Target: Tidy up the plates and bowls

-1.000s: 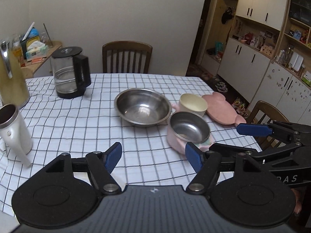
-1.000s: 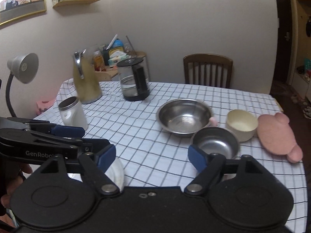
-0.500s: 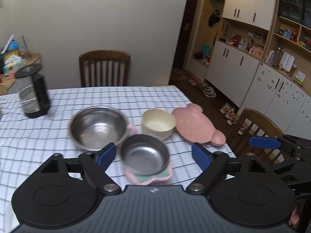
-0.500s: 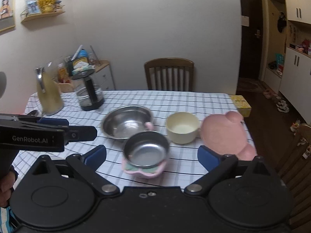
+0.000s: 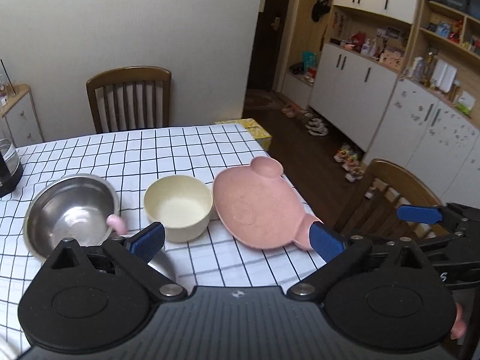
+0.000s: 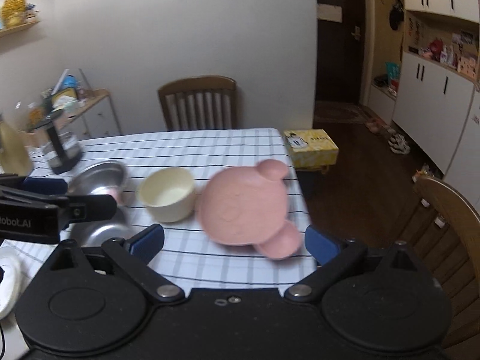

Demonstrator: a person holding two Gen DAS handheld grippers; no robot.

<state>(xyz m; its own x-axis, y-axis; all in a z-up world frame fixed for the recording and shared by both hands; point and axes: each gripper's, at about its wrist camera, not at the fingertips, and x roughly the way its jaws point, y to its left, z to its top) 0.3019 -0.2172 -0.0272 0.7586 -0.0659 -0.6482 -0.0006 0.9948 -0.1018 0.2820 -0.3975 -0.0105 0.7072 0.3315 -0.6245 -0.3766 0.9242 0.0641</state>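
Note:
On the checked tablecloth a pink bear-shaped plate (image 5: 252, 201) (image 6: 243, 207) lies near the right edge, with a cream bowl (image 5: 177, 204) (image 6: 166, 193) just left of it. Further left sits a large steel bowl (image 5: 70, 210) (image 6: 99, 177). A smaller steel bowl (image 6: 105, 234) is mostly hidden under the left fingers. My left gripper (image 5: 237, 240) hovers over the near table in front of the cream bowl and plate, its jaws opening with nothing gripped. My right gripper (image 6: 235, 243) is open and empty, with the near edge of the plate between its fingertips.
A wooden chair (image 5: 129, 99) stands at the table's far side and another (image 6: 450, 225) at its right end. A glass kettle (image 6: 61, 153) is at the back left. A yellow tissue box (image 6: 312, 147) sits past the far right corner. White cabinets line the right wall.
Both grippers have swept to the right along the table, from the kettle and steel bowls to the cream bowl and pink plate. Both pairs of jaws stand wider than before.

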